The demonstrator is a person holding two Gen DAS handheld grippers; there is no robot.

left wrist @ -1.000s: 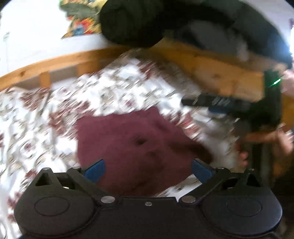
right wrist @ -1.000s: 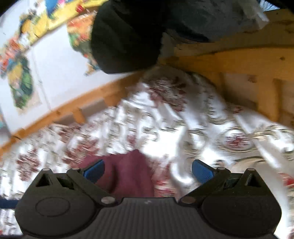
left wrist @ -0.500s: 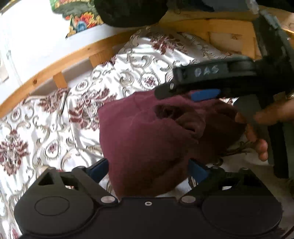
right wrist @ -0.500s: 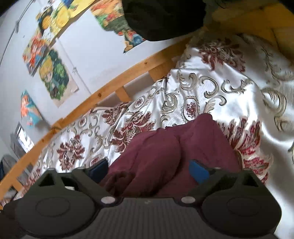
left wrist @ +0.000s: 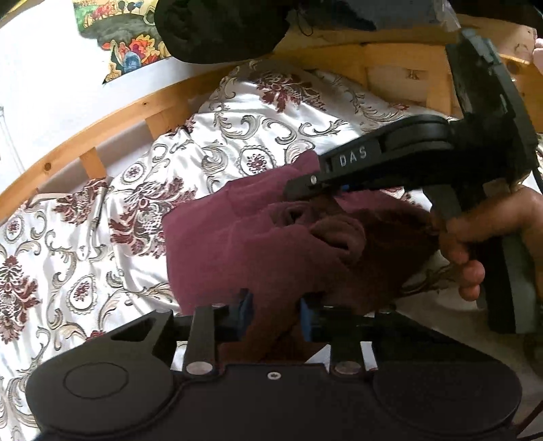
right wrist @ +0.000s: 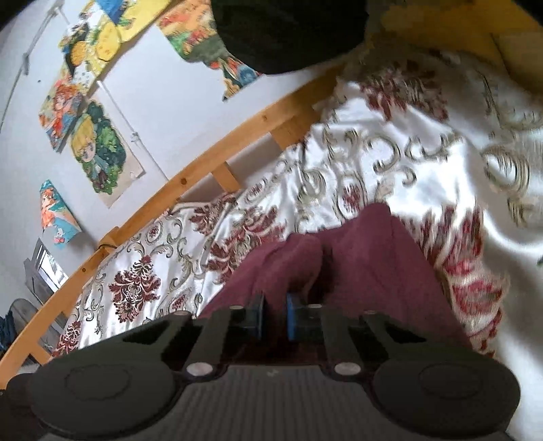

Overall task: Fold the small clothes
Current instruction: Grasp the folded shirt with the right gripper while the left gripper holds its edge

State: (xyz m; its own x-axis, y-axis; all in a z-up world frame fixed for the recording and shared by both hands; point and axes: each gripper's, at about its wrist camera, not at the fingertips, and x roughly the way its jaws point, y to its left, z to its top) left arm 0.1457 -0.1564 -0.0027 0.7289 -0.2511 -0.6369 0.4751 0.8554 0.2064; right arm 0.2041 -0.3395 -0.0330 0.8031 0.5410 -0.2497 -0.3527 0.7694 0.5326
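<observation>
Nearest the left wrist camera, the left claw (left wrist: 273, 317) had its blue pads (left wrist: 245, 313) drawn in on a bunched near edge of the maroon cloth (left wrist: 230, 247), the fabric pinched between them and trailing back under the body of the tool. In the right wrist view, the right claw (right wrist: 273, 317) was likewise nearly closed, its blue pads (right wrist: 292, 313) gripping a fold of the cloth (right wrist: 366, 268), which filled the space just beyond the fingers.

The cloth lay crumpled on the bed, on a white sheet (left wrist: 85, 244) patterned with maroon and grey flourishes. In the left view it rose in loose folds toward the right claw (left wrist: 325, 188), which reached in from the right with its black arm marked "DAS", held by the right hand (left wrist: 482, 244); the claw's tip was down on the far part of the cloth. How much of the cloth was lifted off the sheet could not be told.

Beyond the cloth the sheet ran on to a wooden bed frame (left wrist: 112, 118) with short uprights, seen curving across both views. Behind the frame stood a pale wall (right wrist: 169, 101) with bright cartoon pictures (right wrist: 101, 152) stuck to it. At the top of each view a dark bulky garment (left wrist: 220, 30) hung over the frame's far end; the right view was blurred toward its right side.
</observation>
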